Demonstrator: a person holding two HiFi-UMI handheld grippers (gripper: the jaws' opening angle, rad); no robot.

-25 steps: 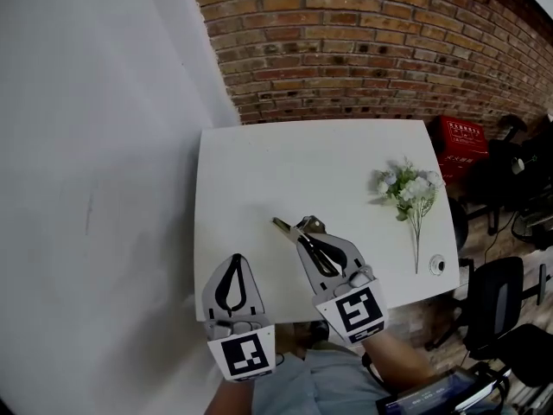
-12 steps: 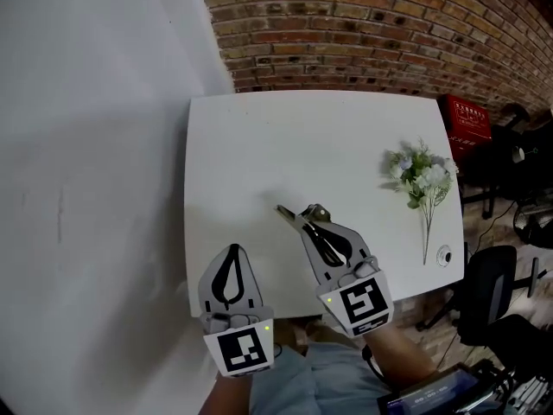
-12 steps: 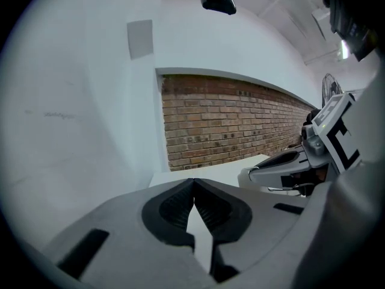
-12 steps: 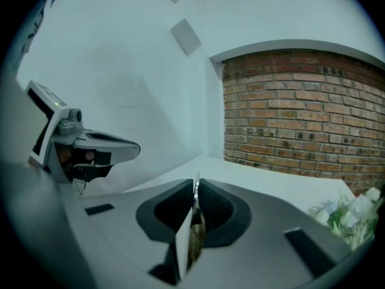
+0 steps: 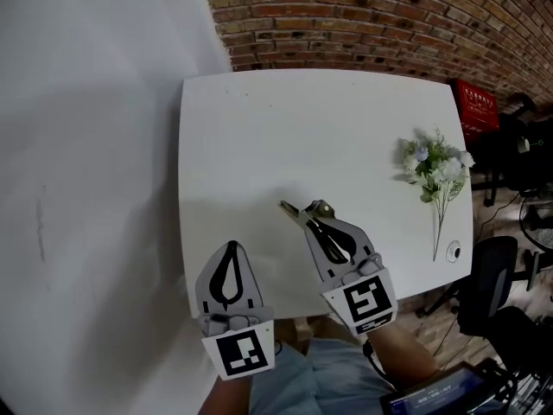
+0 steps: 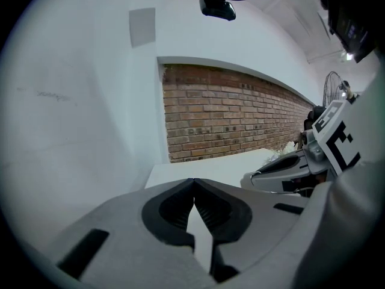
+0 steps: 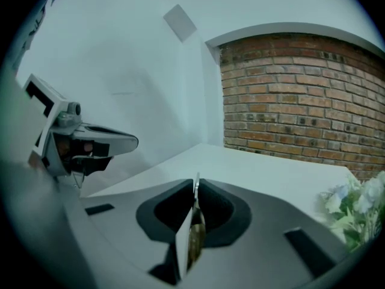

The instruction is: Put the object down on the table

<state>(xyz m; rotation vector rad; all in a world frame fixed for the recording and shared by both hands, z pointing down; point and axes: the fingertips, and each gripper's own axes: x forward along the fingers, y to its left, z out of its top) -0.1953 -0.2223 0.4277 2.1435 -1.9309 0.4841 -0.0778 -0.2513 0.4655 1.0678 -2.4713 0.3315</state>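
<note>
Head view: A person's two hand-held tools reach over the near edge of a white desk (image 5: pixel 328 128). The left tool (image 5: pixel 231 245) sits at the near left corner, jaws clenched on nothing. The right tool (image 5: pixel 318 208) grasps a thin metal piece (image 5: pixel 289 208), which sticks out past its tips toward the left, over the desk's near middle. Whether the piece touches the top cannot be told from above. The desk's left edge runs along a white wall (image 5: pixel 86 145) and its far edge meets a brick wall (image 5: pixel 363 15). A bunch of white flowers (image 5: pixel 435 164) lies close to the right edge, with a small round item (image 5: pixel 454 251) at the near right corner. The broad centre and far half of the top are bare. Off the right edge stand a red crate (image 5: pixel 479 111) and a dark chair (image 5: pixel 488 292).

Left gripper view: The jaws meet at their tips with nothing between them. Open desk runs ahead to the brick wall, and the other tool reaches in from the right.

Right gripper view: The jaws are pressed on the metal piece, seen edge-on as an upright sliver rising just above the tips. Bare desk stretches ahead to the brick, with flowers at the lower right and the left tool off to the left.
</note>
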